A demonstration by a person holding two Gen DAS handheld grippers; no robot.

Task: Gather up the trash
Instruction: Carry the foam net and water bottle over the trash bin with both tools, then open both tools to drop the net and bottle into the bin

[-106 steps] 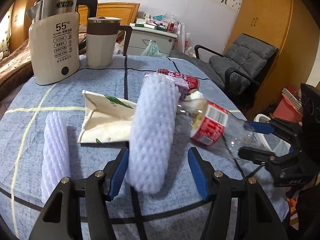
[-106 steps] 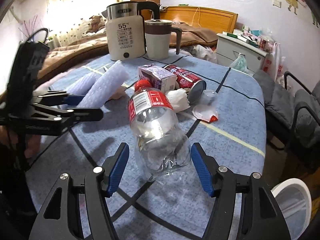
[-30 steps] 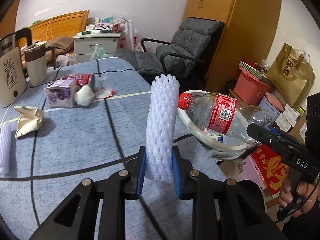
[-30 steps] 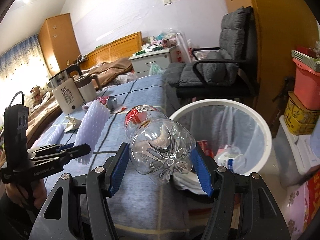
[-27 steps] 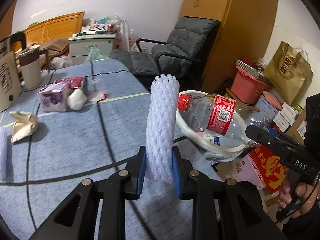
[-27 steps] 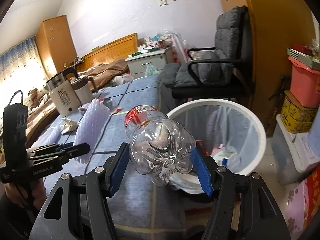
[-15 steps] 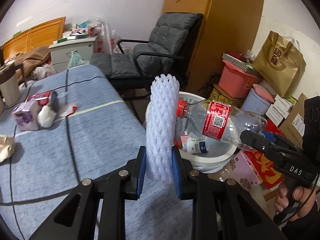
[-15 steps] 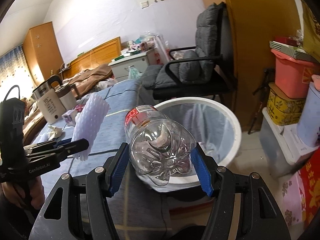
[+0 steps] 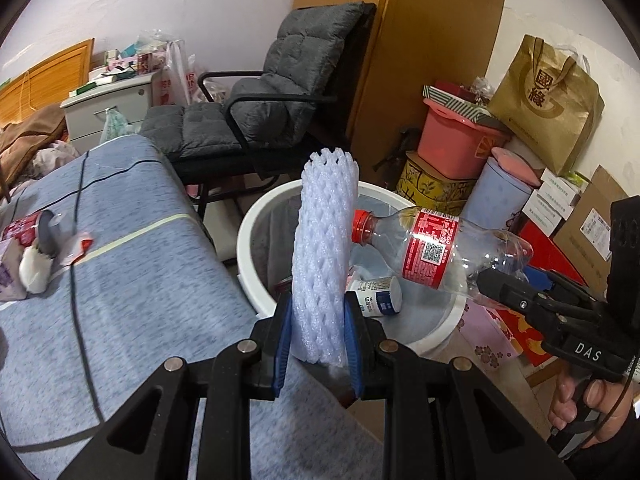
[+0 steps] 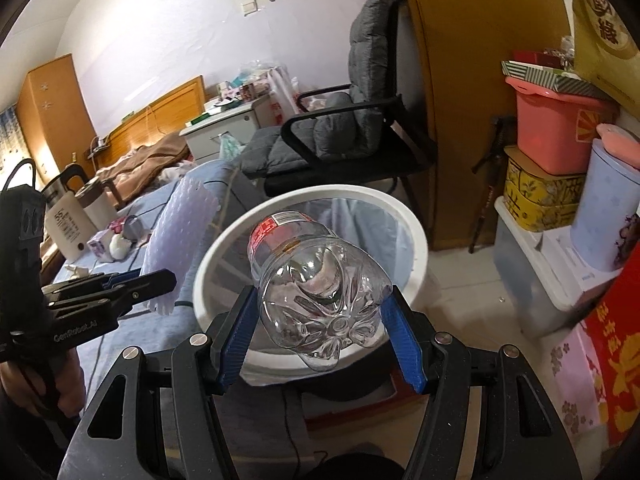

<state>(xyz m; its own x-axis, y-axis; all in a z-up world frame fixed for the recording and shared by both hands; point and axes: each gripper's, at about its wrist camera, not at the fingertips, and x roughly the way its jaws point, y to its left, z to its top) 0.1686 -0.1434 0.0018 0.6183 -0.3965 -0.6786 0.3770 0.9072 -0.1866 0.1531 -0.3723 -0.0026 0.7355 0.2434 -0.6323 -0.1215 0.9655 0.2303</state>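
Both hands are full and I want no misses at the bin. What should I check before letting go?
1. Left gripper clamped on the foam net sleeve: ok.
2. Right gripper clamped on the plastic bottle, at its base: ok.
3. Trash bin open, with room inside: ok.
4. Bottle over the bin's opening: ok in both views.
5. Sleeve over the opening: cannot tell; its lower end looks near the rim beside the table.
6. Bottle cap on: ok.

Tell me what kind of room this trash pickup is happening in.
Most likely a lived-in bedroom at home: a wooden bed headboard with rumpled bedding, a white bedside cabinet piled with clutter, and a padded grey armchair beside the white trash bin.
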